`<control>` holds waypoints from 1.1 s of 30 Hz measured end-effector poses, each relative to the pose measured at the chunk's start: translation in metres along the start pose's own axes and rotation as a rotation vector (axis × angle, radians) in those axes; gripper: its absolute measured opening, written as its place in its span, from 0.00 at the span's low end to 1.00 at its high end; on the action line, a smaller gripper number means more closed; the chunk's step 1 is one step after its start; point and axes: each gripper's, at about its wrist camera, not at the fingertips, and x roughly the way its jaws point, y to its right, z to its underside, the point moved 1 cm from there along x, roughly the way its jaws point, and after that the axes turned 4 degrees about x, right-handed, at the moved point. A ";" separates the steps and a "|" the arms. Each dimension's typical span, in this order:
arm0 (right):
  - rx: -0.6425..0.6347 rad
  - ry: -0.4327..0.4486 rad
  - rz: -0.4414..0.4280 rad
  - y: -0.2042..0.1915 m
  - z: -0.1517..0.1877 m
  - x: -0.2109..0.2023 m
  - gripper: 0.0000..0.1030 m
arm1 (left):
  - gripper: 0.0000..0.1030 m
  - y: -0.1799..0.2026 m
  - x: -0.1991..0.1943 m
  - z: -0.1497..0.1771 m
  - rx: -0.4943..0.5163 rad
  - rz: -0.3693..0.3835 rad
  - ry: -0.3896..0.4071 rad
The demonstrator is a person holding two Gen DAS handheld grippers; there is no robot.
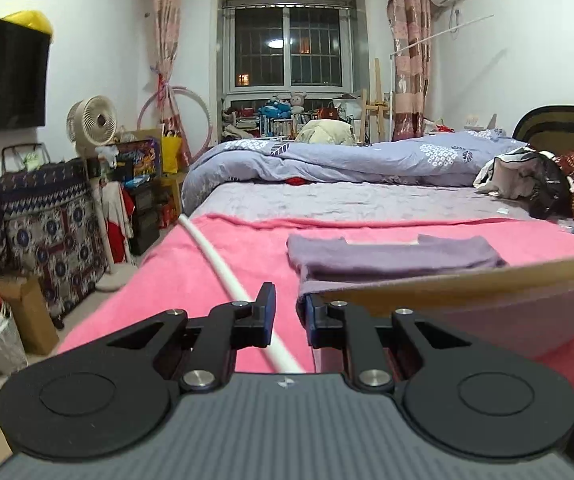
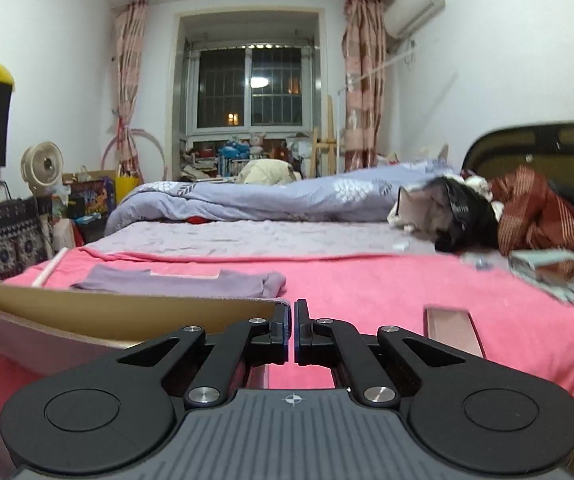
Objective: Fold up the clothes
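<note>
The task's thing is a lilac knitted garment (image 1: 391, 256), lying flat and partly folded on a bright pink fleece blanket (image 1: 215, 264) that covers the near end of the bed. Its near hem appears draped over a flat brown cardboard board (image 1: 467, 284), which tilts up off the blanket between the two grippers.

The left gripper (image 1: 290, 312) stands at a narrow gap; its right-hand finger (image 1: 314, 322) sits against the board's left corner, but whether anything is pinched between the jaws cannot be told. A long white plastic tube (image 1: 223, 272) runs diagonally across the blanket and passes under the gap.

The right gripper (image 2: 291, 330) has its jaws drawn together, with only a sliver between the pads; the board's right corner meets its left-hand finger (image 2: 281, 328), and whether cloth is caught cannot be told. A small pink rectangular panel (image 2: 453, 330) lies on the blanket to its right.

Farther back lie a pale purple quilt with white leaf prints (image 1: 347, 156), a heap of dark and red checked clothes (image 2: 499, 216) by the headboard, and a barred window (image 1: 287, 52) between pink curtains.
</note>
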 end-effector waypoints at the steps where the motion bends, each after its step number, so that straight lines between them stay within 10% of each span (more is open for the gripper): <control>1: -0.009 0.012 0.007 -0.002 -0.004 0.013 0.04 | 0.22 0.000 0.014 -0.008 0.003 0.000 -0.002; 13: 0.045 -0.047 0.061 -0.012 -0.066 0.243 0.04 | 0.31 0.015 0.255 -0.097 0.082 -0.031 -0.209; 21: 0.084 -0.388 0.067 -0.019 -0.025 0.414 0.09 | 0.66 0.021 0.387 -0.073 0.101 -0.098 -0.528; 24: 0.071 -0.411 0.046 -0.018 -0.023 0.427 0.28 | 0.75 0.007 0.396 -0.077 -0.003 -0.065 -0.543; 26: 0.124 -0.352 -0.001 -0.010 -0.036 0.422 0.62 | 0.81 -0.005 0.399 -0.080 -0.084 -0.045 -0.547; 33: 0.341 -0.253 -0.172 0.017 -0.084 0.394 0.63 | 0.81 -0.054 0.415 -0.086 -0.349 -0.112 -0.600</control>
